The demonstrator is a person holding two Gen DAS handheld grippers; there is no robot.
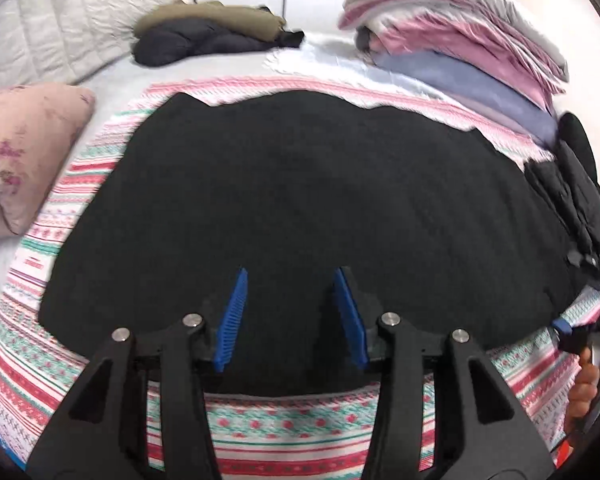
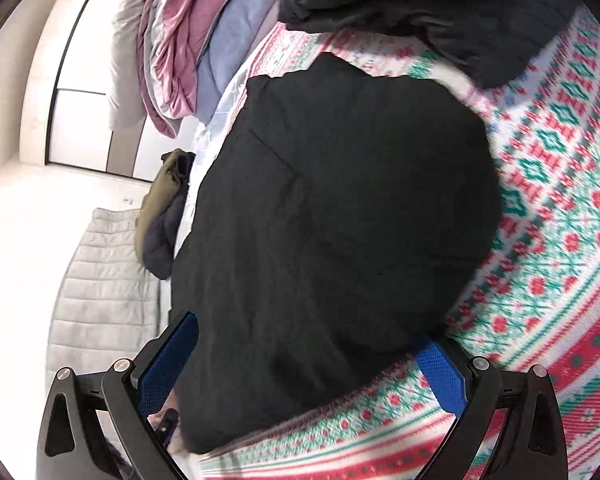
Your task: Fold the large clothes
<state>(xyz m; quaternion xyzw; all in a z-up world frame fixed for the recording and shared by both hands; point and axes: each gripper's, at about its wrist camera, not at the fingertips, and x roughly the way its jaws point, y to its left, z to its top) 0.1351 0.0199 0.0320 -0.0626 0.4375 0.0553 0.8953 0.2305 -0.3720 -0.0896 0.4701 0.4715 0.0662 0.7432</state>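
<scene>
A large black garment [image 1: 300, 184] lies spread flat on a striped, patterned blanket [image 1: 284, 432] on the bed. My left gripper [image 1: 290, 272] hovers over the garment's near edge, its blue pads [image 1: 232, 320] apart with nothing between them. In the tilted right wrist view the same black garment [image 2: 340, 208] fills the middle. My right gripper [image 2: 308, 332] stands wide open over the garment's near edge, and its pads [image 2: 440, 376] do not press the cloth. That right gripper's blue tip [image 1: 560, 326] and the hand holding it [image 1: 584, 384] show at the left wrist view's right edge.
A pink pillow [image 1: 24, 152] lies at the left. Folded pink, grey and blue bedding [image 1: 460, 52] is stacked at the back right. An olive and navy jacket [image 1: 208, 36] sits at the back, and a black puffy jacket [image 2: 420, 0] lies beside the garment. A quilted grey cover [image 1: 60, 20] stands behind.
</scene>
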